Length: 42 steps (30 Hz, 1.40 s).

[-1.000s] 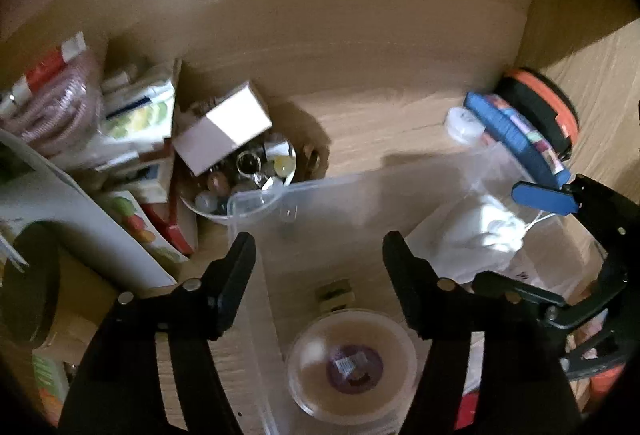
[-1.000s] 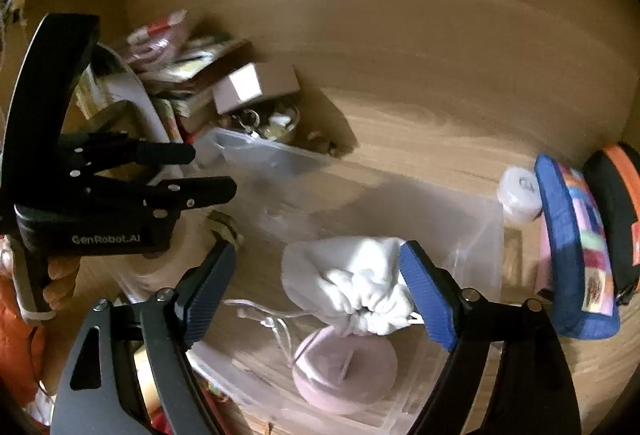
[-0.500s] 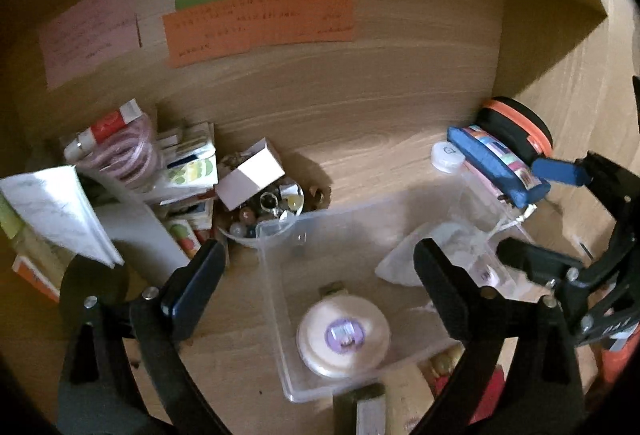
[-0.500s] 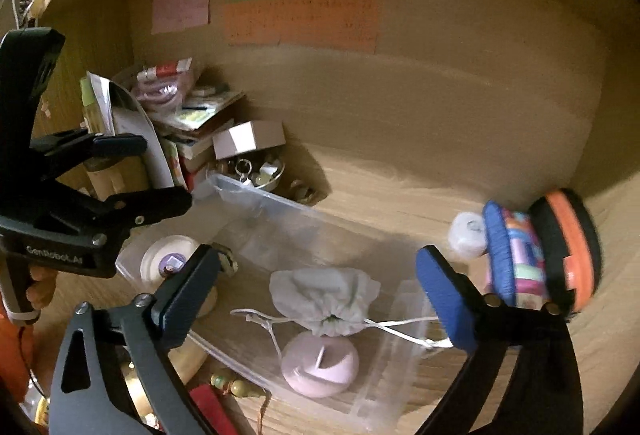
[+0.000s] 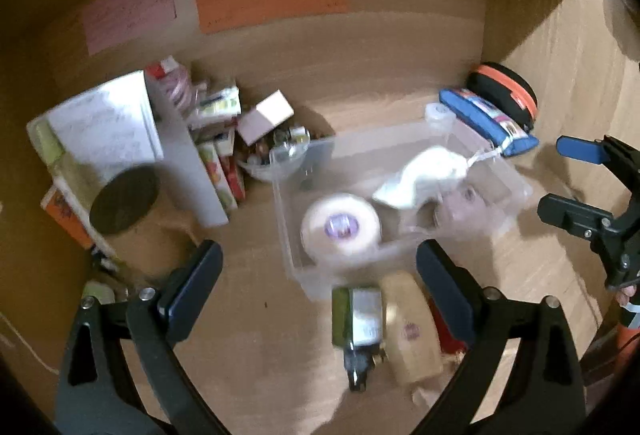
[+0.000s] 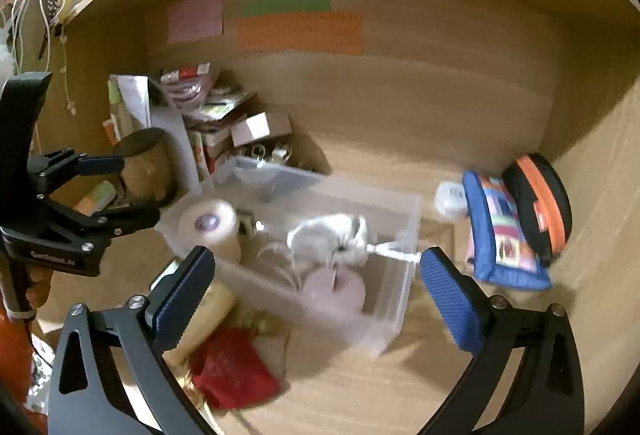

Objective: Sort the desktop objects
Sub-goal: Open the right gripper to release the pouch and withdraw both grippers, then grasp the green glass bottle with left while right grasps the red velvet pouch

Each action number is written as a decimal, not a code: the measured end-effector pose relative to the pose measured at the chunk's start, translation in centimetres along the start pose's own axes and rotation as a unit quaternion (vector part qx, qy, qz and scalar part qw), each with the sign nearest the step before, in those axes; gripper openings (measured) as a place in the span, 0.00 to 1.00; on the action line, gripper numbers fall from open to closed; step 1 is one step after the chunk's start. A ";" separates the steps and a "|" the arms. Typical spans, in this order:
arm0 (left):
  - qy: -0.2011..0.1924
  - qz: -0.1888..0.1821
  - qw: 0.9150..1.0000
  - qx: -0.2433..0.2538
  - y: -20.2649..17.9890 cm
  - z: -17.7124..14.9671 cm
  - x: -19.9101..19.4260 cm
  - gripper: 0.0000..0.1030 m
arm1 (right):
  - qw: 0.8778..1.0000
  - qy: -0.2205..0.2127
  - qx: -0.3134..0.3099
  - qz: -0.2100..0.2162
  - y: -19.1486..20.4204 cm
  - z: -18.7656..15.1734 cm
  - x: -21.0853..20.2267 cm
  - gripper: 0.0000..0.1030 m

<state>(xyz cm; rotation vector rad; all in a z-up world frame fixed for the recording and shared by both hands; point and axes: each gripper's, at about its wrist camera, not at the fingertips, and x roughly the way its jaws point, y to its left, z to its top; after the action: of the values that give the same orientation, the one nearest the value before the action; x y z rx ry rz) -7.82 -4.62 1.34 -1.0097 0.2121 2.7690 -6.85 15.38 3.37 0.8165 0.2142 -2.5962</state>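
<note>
**Both claws wide, loose things wait by the bin**

While the clear bin [image 5: 400,203] sits in the middle of the desk, it holds a white tape roll [image 5: 340,227], a white pouch [image 5: 424,175] and a pink roll [image 6: 334,289]. The pouch string hangs over the bin's right wall.

Just in front of the bin, on the near side, lie a green bottle [image 5: 358,331] and a tan tube [image 5: 408,323], side by side. Both point their long way from the bin toward the camera. They lie between the fingers of the left claw [image 5: 320,283], right under it, so I think the left hand is nearer to them. The left claw is spread wide and holds nothing.

The right claw [image 6: 318,291] is spread wide too, and empty. It hangs over the bin's near right part. A blue case [image 6: 500,231] and a black and orange case [image 6: 540,207] lie to the right of the bin, nearer the right hand. A small white pot [image 6: 450,197] sits beside them.

A red pouch [image 6: 232,367] shows well only in the right view. The left view shows the bottle well; the right view does not. A pile of boxes [image 5: 216,139] sits to the left.
</note>
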 end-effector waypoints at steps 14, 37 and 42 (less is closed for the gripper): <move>0.090 -0.027 0.995 -0.037 -0.5 -5.5 3.9 0.96 | 0.995 0.079 0.032 0.045 1.3 -7.2 1.9 1.00; 0.127 -0.126 0.978 -0.110 0.6 -4.9 8.2 0.64 | 0.980 0.170 -0.046 0.090 5.7 -9.5 6.9 0.89; 0.122 -0.154 0.974 -0.109 0.5 -4.5 8.6 0.52 | 0.981 0.163 -0.075 0.077 6.2 -9.6 7.0 0.68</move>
<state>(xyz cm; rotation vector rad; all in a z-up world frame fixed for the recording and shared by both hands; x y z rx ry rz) -11.53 -4.88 -7.63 -1.3125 -0.2044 2.4210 -4.48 10.00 -8.68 1.1500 0.4184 -2.2612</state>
